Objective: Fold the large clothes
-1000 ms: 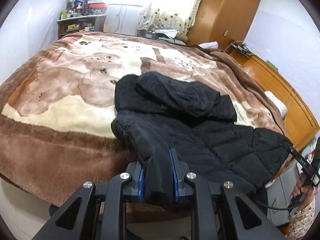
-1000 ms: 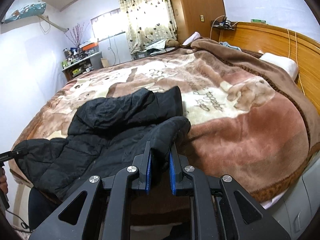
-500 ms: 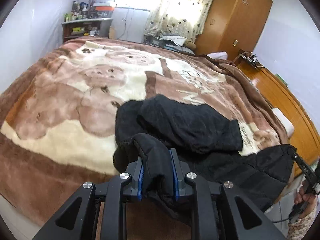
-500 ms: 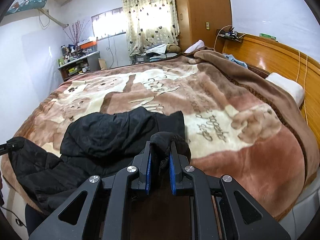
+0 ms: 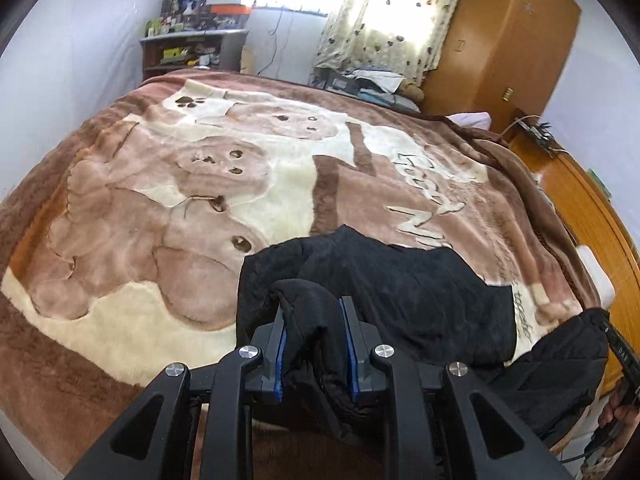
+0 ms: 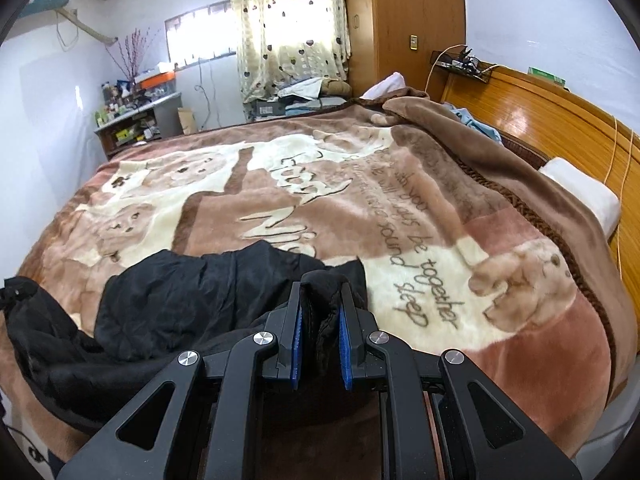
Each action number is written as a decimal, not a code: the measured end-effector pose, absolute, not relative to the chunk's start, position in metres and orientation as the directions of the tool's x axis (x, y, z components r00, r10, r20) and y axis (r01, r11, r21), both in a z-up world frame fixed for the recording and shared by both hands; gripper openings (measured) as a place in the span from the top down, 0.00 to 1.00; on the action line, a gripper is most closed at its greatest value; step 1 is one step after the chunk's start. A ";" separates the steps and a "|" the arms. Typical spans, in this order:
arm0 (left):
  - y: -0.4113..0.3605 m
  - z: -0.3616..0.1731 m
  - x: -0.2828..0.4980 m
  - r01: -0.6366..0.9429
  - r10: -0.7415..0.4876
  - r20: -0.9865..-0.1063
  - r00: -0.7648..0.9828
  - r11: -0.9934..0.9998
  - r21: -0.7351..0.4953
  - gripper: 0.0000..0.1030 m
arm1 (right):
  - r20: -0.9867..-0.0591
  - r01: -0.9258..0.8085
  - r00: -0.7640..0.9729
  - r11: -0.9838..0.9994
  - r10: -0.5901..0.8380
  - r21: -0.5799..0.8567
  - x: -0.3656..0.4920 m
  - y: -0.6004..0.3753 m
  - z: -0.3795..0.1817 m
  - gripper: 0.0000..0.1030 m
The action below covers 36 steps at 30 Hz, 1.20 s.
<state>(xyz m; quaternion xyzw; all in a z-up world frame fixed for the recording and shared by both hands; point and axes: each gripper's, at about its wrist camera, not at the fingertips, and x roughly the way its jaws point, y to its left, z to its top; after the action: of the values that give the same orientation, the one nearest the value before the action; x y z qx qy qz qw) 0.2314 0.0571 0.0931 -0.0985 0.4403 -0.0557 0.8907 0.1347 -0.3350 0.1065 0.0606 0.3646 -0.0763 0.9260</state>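
Left gripper [image 5: 314,344] and right gripper [image 6: 319,336] each have jaws clamped on a bunched edge of the black jacket [image 5: 400,280], carrying that end over the part lying on the bed blanket [image 5: 160,200], likely to fold it in half.

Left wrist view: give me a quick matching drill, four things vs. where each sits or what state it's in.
Things:
1. black jacket
2. left gripper
3. wardrobe
4. shelf unit

Places or states:
A. far left corner, cluttered
B. far right, past the curtain
C. lying on the blanket, near edge
D. clamped on a fold of black fabric

Pairs: 1-C, 2-D, 3-B, 4-A
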 end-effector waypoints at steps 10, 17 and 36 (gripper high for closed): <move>0.053 0.065 0.314 -0.078 -0.127 -0.827 0.547 0.976 -0.202 0.74 | -0.745 0.213 0.656 0.977 -0.120 0.030 0.208 -0.350 0.085 0.85; 0.053 0.034 0.358 -0.131 -0.085 -0.869 0.488 0.977 -0.169 0.72 | -0.785 0.180 0.606 0.983 -0.130 -0.025 0.254 -0.348 0.063 0.84; 0.101 0.041 0.367 -0.103 -0.150 -0.811 0.566 0.963 -0.250 0.25 | -0.769 0.209 0.616 0.977 -0.172 -0.052 0.286 -0.375 0.065 0.69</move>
<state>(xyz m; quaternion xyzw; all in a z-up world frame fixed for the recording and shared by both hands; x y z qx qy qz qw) 0.3674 0.1012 0.0411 -0.1357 0.4656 -0.0133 0.8744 0.2856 -0.3750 0.0650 0.0214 0.4253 -0.1059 0.8986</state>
